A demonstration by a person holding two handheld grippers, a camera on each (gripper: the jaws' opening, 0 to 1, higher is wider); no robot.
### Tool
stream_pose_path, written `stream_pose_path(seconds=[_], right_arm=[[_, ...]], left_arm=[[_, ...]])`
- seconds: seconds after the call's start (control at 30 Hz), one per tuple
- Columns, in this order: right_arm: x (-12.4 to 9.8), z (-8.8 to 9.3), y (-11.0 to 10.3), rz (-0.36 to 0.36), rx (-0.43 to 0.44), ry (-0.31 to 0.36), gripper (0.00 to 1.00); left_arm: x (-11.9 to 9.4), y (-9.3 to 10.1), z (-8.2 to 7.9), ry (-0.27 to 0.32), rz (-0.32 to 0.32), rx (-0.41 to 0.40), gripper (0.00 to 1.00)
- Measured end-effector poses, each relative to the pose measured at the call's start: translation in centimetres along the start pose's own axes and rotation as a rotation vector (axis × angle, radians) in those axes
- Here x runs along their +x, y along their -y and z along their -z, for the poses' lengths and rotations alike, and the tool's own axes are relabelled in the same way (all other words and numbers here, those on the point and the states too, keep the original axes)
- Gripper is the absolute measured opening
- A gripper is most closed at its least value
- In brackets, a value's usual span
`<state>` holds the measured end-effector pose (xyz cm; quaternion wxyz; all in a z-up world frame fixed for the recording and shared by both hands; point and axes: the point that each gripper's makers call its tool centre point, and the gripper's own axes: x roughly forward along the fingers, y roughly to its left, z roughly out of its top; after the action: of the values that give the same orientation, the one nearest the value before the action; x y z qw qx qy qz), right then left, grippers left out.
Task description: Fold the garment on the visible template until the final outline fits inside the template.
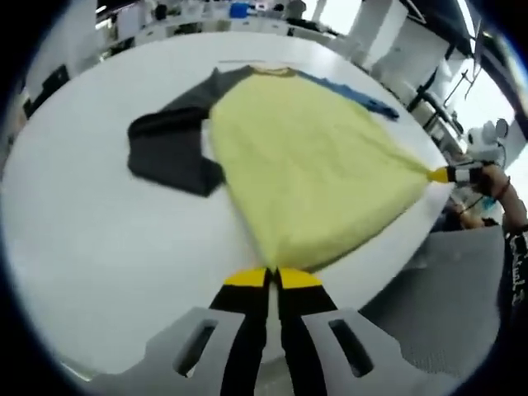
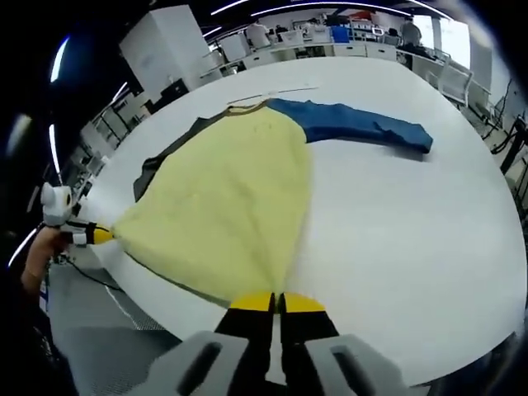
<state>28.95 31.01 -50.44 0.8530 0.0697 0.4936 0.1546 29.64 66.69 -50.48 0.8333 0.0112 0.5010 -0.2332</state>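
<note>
Pinching the yellow garment's [image 1: 313, 165] hem corners on the white table [image 1: 99, 247], left gripper [image 1: 273, 279] and right gripper [image 2: 276, 303] were both clamped closed; uneven pulling could skew the fold.

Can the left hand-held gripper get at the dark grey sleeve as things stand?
Probably not yet: the left hand-held gripper is shut on the yellow hem. The dark grey sleeve lies uncovered on the white table, so the path looks free once it lets go.

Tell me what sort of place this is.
Probably a lab or workshop hall: a large white table bears a yellow shirt with dark grey and blue sleeves, rows of white workbenches stand behind, and strip lights run overhead.
</note>
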Motion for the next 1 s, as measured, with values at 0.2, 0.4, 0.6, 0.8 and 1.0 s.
stream_pose_path(seconds=[0.2,0.4,0.6,0.8,1.0], right_arm=[[1.4,1.7,0.3,0.001,-0.011,-0.055,0.00],[2.2,2.4,0.7,0.023,-0.012,-0.066,0.00],[2.5,2.7,1.0,0.033,-0.023,-0.084,0.00],[2.3,2.7,1.0,0.034,-0.036,-0.090,0.00],[2.2,2.9,1.1,0.033,-0.039,-0.094,0.00]], left_arm=[[1.4,0.0,1.6,-0.095,-0.004,-0.043,0.00],[2.3,-0.4,2.6,-0.124,-0.047,-0.045,0.00],[2.7,-0.2,3.0,-0.164,-0.095,-0.050,0.00],[2.5,-0.2,3.3,-0.161,-0.132,-0.031,0.01],[2.3,-0.2,3.6,-0.147,-0.148,-0.044,0.01]])
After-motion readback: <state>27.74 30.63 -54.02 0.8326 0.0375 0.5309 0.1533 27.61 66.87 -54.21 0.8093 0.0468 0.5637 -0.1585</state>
